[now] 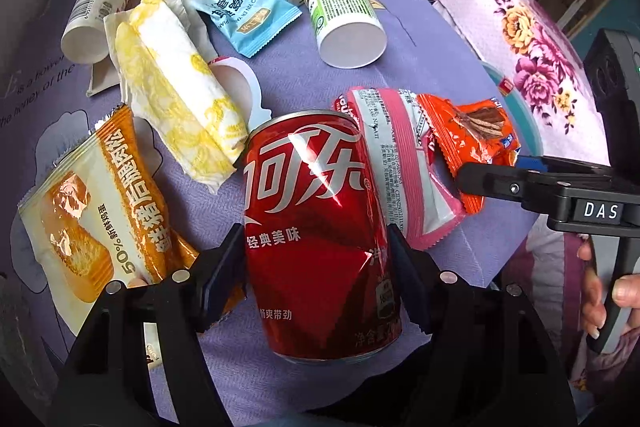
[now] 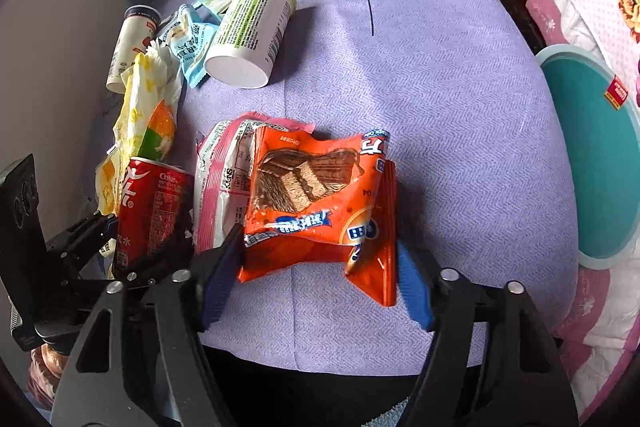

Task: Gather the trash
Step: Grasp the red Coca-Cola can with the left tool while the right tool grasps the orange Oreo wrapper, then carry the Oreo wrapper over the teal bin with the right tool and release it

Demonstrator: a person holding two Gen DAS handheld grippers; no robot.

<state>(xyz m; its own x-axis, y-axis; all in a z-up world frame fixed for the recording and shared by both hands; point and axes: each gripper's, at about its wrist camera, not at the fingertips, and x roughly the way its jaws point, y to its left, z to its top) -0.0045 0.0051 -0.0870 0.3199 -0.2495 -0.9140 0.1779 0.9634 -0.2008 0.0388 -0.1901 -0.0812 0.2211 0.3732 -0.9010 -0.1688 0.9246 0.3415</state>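
Note:
A dented red cola can (image 1: 316,227) lies on the purple tablecloth (image 2: 440,87) between the fingers of my left gripper (image 1: 316,259), whose pads press on both its sides. The same can (image 2: 152,211) shows at the left of the right wrist view. My right gripper (image 2: 316,263) is shut on a crumpled orange wafer wrapper (image 2: 312,195), which buckles up against the right pad. In the left wrist view this wrapper (image 1: 476,131) lies to the right of the can, on a pink and white wrapper (image 1: 400,163).
More litter lies beyond: a yellow-printed tissue (image 1: 176,99), an orange bread wrapper (image 1: 92,211), blue packets (image 1: 248,7), a white tube (image 1: 100,3) and a green-labelled tub (image 1: 344,15). A teal round container (image 2: 592,155) stands at the right by a floral pink cloth (image 1: 520,27).

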